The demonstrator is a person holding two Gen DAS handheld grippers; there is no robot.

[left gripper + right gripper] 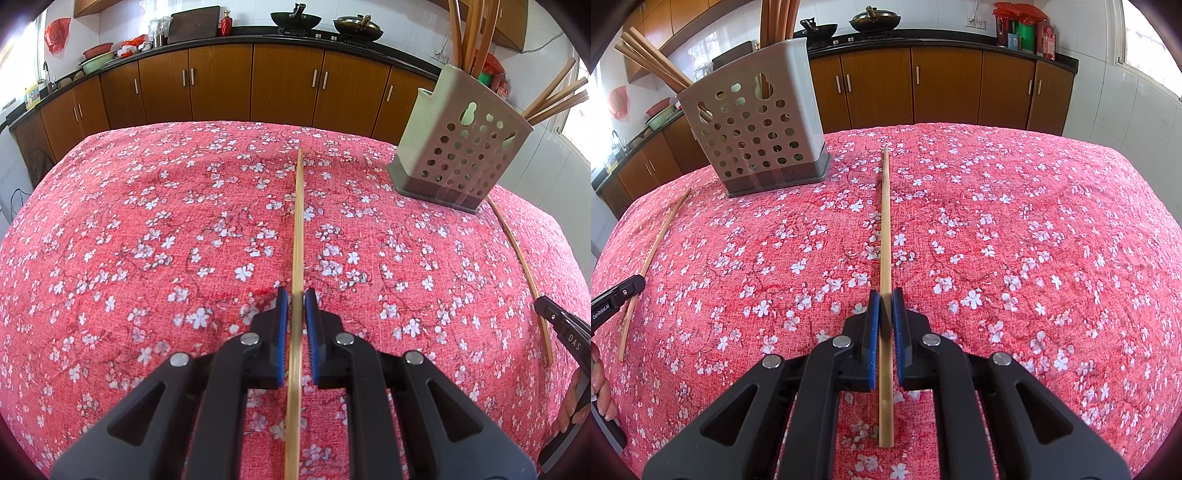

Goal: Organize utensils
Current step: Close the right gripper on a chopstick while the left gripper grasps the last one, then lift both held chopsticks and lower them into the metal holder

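Hidden, left view: my left chopstick [298, 236] runs off the bottom edge, so I can't see its near end; the right gripper [565, 332] shows only as a black edge at the far right, with fingertips [570, 406] of the hand behind it.
Left gripper [295, 314]: angled down toward the floral tablecloth [147, 240], blue pads clamped on that chopstick, which points away across the table.
Holder [461, 158]: perforated plastic, far right on the table, chopsticks standing in it with their tops cut off by the frame.
Hidden, right view: the left gripper [617, 299] peeks in at the left edge, partly covering its chopstick [653, 254].
Right gripper [886, 314]: tilted down, pads pinched on the second chopstick [885, 221], near end visible below the jaws.
Holder, right view [757, 125]: far left, well apart from both held sticks.
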